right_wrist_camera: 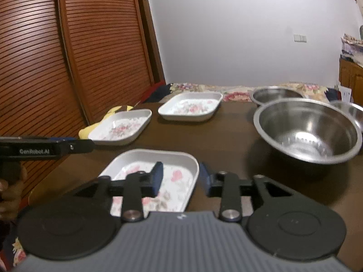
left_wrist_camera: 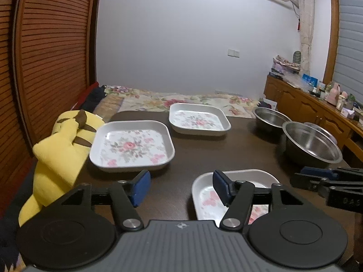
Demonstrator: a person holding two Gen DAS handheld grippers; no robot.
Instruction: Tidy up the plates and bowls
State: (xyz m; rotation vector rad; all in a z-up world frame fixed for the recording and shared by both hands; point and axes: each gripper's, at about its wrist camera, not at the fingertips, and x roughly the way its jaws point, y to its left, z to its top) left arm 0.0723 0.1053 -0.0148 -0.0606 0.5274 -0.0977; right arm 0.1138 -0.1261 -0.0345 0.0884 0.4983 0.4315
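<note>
Left gripper [left_wrist_camera: 181, 188] held wide open, nothing gripped, right gripper [right_wrist_camera: 180, 178] spread open astride the nearest floral plate's [right_wrist_camera: 156, 176] right rim, two further plates at 11 o'clock, steel bowls [right_wrist_camera: 308, 131] at 2 o'clock, dark table [right_wrist_camera: 215, 136].

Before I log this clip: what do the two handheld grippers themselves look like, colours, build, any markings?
Both match: the left gripper and right gripper have black linkage arms with silver pivot bolts, blue finger pads, round black discs, and a ribbed grey body. The left's side reads "GenRobot.AI" in white.
</note>
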